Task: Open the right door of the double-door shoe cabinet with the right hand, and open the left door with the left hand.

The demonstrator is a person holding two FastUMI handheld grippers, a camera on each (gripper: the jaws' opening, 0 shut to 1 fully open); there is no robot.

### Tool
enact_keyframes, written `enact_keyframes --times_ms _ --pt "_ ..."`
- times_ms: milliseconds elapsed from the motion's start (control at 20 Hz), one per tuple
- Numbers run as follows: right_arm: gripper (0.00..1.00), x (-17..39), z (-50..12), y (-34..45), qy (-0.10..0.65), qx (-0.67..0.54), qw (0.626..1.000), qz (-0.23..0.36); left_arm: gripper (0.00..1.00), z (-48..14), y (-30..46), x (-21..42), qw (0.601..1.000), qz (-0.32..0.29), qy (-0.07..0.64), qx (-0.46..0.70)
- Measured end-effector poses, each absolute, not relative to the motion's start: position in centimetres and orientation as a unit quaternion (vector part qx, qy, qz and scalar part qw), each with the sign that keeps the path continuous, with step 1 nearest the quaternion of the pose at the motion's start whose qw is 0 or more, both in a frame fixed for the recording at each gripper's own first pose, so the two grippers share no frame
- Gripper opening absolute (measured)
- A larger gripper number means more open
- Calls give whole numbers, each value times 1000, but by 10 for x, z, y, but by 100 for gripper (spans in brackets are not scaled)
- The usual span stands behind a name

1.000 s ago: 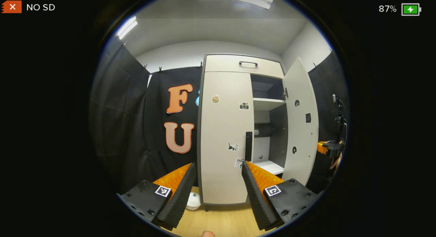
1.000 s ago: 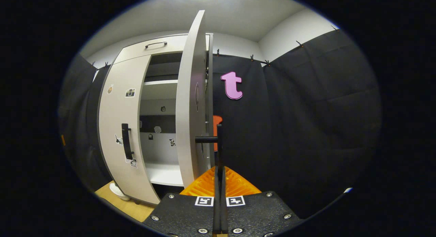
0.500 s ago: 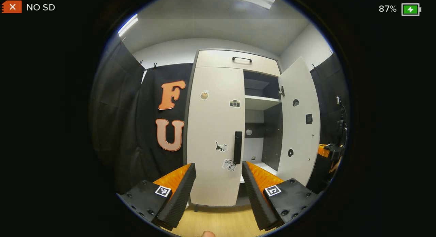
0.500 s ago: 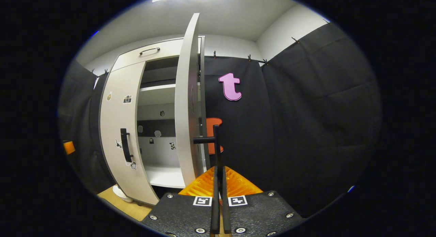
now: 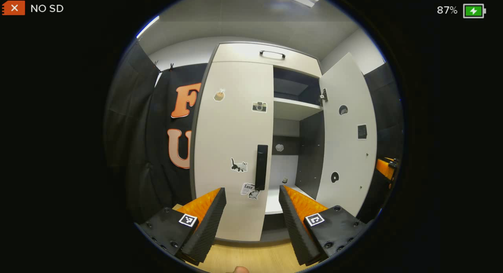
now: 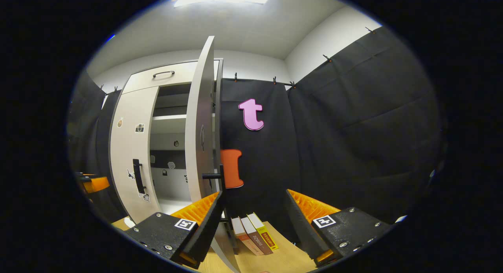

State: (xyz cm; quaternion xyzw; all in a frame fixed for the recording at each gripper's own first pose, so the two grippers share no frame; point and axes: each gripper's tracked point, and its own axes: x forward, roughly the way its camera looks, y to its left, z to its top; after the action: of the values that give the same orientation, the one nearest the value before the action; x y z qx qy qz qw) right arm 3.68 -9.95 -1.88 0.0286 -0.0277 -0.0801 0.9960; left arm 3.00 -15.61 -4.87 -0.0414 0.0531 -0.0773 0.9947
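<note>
Booth floor bare; right door point(image 6: 198, 120) swung open, our right gripper point(image 6: 253, 212) spread. Left door point(image 5: 232, 147) shut; our left gripper point(image 5: 251, 210) spread near handle point(image 5: 261, 167).

We see cream doors point(image 5: 232, 127) with black handles point(image 5: 261, 167), a light wood floor point(image 5: 251, 257), and striped books point(image 6: 254, 233).

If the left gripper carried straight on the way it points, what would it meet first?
Probably the closed left door, near its black handle. The open left gripper points just below that handle, with nothing between. Depth is hard to judge in the fisheye view.
</note>
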Motion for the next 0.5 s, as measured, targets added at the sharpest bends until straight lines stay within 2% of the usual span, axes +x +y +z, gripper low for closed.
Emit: enact_keyframes --times_ms 500 --pt "93 36 -24 -102 -44 18 996 -70 82 -60 -180 106 997 -59 39 -20"
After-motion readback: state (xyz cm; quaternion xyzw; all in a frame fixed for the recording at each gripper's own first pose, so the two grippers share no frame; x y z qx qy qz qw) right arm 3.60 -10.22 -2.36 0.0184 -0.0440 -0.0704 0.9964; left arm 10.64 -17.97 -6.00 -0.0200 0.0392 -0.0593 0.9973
